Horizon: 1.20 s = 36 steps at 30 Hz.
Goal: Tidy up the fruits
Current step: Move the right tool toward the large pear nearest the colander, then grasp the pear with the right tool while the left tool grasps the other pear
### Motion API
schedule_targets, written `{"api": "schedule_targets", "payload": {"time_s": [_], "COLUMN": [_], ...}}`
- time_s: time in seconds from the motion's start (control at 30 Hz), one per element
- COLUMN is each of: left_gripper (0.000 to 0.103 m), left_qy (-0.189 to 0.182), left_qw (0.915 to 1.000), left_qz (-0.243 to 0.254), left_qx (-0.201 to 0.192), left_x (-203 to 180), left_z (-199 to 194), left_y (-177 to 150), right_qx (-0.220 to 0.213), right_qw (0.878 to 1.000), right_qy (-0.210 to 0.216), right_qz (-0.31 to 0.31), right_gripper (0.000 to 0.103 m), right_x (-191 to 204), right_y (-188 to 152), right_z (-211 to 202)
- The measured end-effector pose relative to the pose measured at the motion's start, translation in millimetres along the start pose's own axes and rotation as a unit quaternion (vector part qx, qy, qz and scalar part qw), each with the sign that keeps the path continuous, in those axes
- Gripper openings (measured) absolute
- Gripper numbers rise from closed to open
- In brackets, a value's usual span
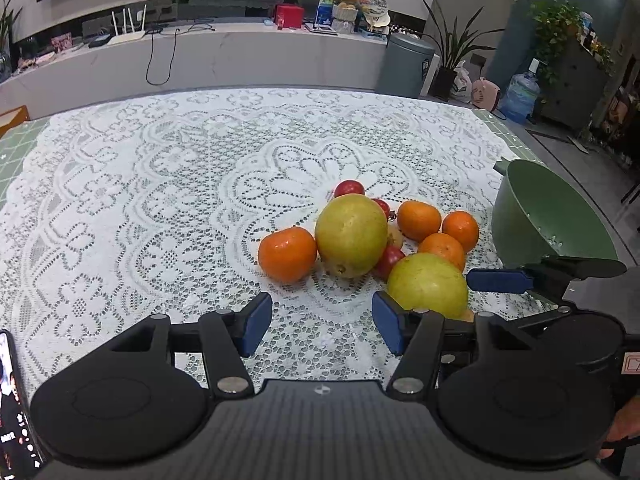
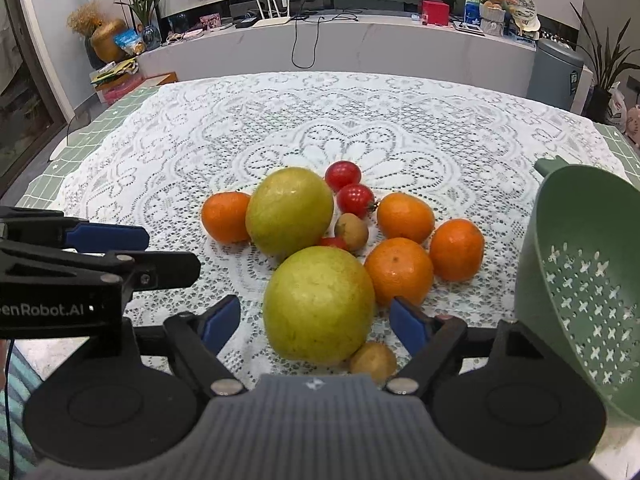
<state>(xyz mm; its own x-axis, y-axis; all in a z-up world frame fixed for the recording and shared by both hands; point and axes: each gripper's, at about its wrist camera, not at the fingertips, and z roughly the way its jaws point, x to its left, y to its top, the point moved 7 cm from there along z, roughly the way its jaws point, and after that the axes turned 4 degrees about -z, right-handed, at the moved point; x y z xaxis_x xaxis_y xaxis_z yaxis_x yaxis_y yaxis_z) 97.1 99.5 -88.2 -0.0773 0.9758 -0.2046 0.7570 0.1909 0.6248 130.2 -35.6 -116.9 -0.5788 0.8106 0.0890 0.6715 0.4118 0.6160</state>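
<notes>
fruits sit in one loose cluster on the white lace tablecloth (image 2: 200,128), all placed here relative to the near guava (image 2: 319,305). far guava (image 2: 289,209) sits just behind it to the left, touching or nearly so. lone orange (image 2: 225,216) is beyond that, against the far guava's left side. three oranges (image 2: 398,270) are grouped on the near guava's right, the closest one touching it. two cherry tomatoes (image 2: 349,188) lie behind, past the far guava's right edge, and a third red one is mostly hidden between the guavas. small brown fruit (image 2: 352,231) sits behind the near guava, another brown fruit (image 2: 373,361) tucked at its front right base. green colander (image 2: 580,280) stands tilted, well to the right of the near guava, holes visible, nothing seen in it. right gripper (image 2: 316,324) brackets the near guava, jaws wide, pads on either side but not pressing it. left gripper (image 1: 320,322) hangs just left of the near guava, jaws parted about halfway, only tablecloth between them, its right pad close to the guava. phone screen (image 1: 16,408) at the far left edge in the left wrist view.
</notes>
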Motion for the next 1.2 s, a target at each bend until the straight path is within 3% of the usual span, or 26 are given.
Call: {"api": "schedule_targets", "payload": {"time_s": [0.17,0.57,0.83,1.2], "left_gripper": [0.068,0.068,0.069,0.075], "left_qy": [-0.006,-0.002,-0.007,-0.031], "left_qw": [1.0,0.9998,0.9995,0.9932], "left_qz": [0.0,0.021,0.031,0.107], "left_qx": [0.006,0.002,-0.005,0.032], "left_x": [1,-2,-5,-38], "left_z": [4,7,0,35], "left_y": [-1,1,19,44], "right_qx": [0.01,0.007,-0.037,-0.104], "right_qw": [1.0,1.0,0.999,0.991], "right_qy": [-0.01,-0.009,-0.007,-0.076], "right_qz": [-0.008,-0.007,-0.005,0.04], "right_gripper": [0.064,0.063,0.063,0.063], "right_x": [1,-1,-12,-92], "right_y": [0,-2,8,31], "right_z": [5,4,-31,-98]}}
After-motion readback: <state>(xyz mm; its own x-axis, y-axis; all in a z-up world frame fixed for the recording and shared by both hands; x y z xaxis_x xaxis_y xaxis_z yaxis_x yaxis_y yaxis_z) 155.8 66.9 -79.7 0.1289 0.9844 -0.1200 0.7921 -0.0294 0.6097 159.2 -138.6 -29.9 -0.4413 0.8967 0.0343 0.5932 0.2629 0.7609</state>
